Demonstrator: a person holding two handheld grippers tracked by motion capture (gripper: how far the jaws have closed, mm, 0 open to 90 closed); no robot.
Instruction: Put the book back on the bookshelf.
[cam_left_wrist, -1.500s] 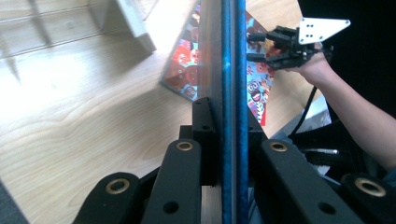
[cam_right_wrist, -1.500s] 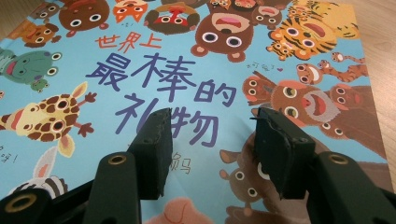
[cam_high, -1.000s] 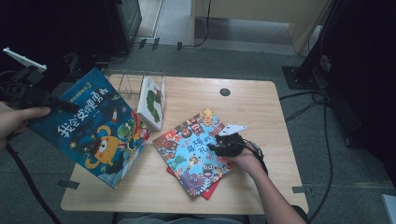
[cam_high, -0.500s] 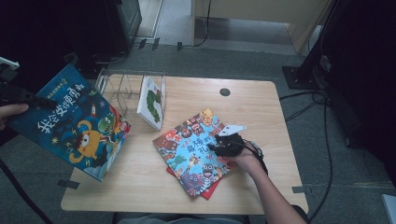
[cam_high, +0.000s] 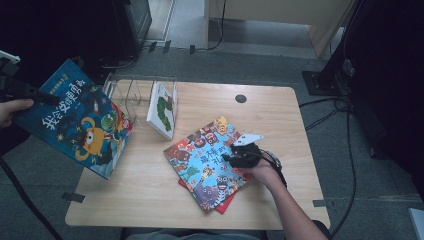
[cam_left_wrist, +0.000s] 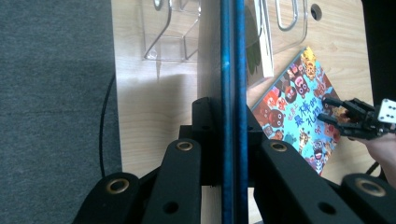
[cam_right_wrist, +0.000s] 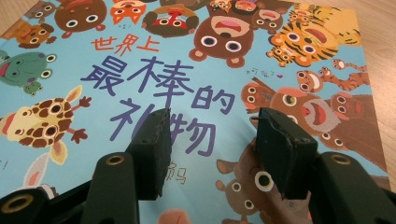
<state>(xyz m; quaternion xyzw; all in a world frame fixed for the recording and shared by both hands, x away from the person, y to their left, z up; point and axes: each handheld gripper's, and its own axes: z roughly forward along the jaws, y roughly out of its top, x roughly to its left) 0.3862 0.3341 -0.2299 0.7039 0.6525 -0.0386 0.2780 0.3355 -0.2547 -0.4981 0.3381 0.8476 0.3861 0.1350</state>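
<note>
A blue picture book (cam_high: 75, 120) with a cartoon monster cover hangs tilted past the table's left edge, and my left gripper (cam_high: 20, 92) is shut on its upper corner. In the left gripper view the blue book (cam_left_wrist: 232, 70) runs edge-on between the jaws of the left gripper (cam_left_wrist: 232, 116). An animal picture book (cam_high: 205, 165) lies flat near the table's middle. My right gripper (cam_high: 237, 155) rests over its right part, open. In the right gripper view the right gripper (cam_right_wrist: 210, 126) has nothing between its jaws, and the animal book's cover (cam_right_wrist: 196, 56) lies beneath.
A clear acrylic book rack (cam_high: 132, 90) stands at the wooden table's (cam_high: 150, 200) back left, with a white caterpillar book (cam_high: 162, 107) upright in it. A red book (cam_high: 222, 204) peeks out beneath the animal book. A dark grommet (cam_high: 240, 98) marks the back. Cables trail on the floor at right.
My left hand has carried the blue book leftward, from over the table's left part to beyond its edge. The right gripper has stayed on the animal book.
</note>
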